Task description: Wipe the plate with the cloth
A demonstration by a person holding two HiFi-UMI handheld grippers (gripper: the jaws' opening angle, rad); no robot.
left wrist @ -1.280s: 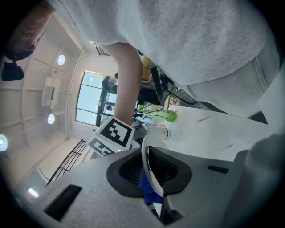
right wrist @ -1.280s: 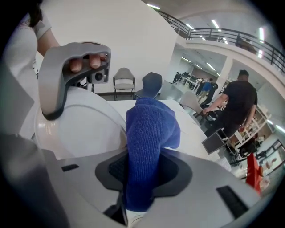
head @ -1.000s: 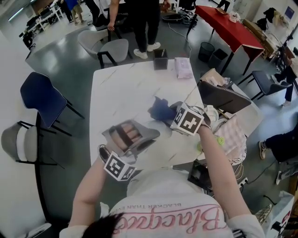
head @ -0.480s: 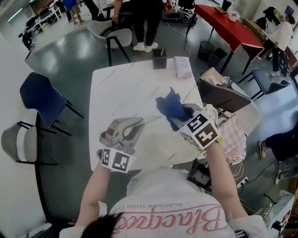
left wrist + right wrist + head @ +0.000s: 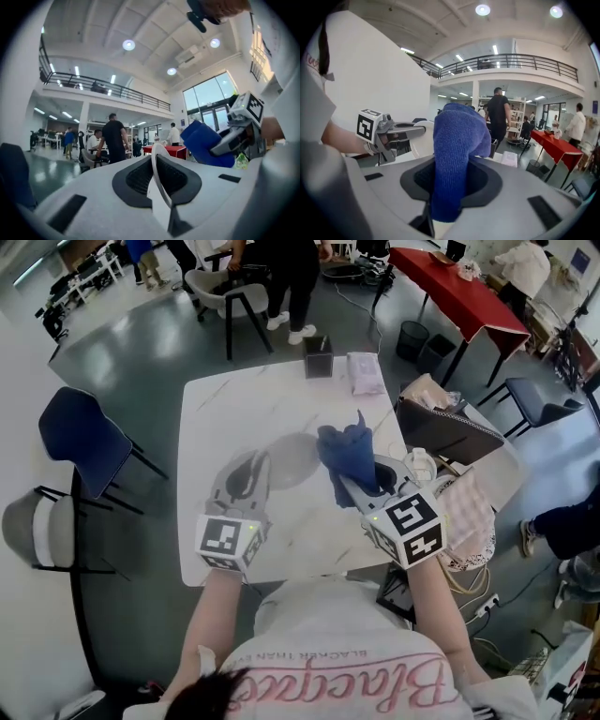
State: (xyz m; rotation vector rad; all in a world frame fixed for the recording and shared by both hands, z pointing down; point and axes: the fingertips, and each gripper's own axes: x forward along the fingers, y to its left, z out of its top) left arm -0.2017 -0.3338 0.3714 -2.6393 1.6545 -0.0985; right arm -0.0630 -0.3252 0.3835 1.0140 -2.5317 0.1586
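White plate (image 5: 156, 180) stands edge-on between your left gripper's (image 5: 246, 474) jaws, which are nearly closed and clamp its rim. To its right, your right gripper's (image 5: 354, 486) jaws pinch the blue cloth (image 5: 457, 154), whose bunched end sticks out past the tips. Plate and cloth are apart, both above the white marble table (image 5: 272, 399).

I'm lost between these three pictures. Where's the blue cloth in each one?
Head view: the blue cloth is just right of centre.
Left gripper view: right of centre, at mid-height.
Right gripper view: dead centre, in the foreground.
Shared landmark: the red table.
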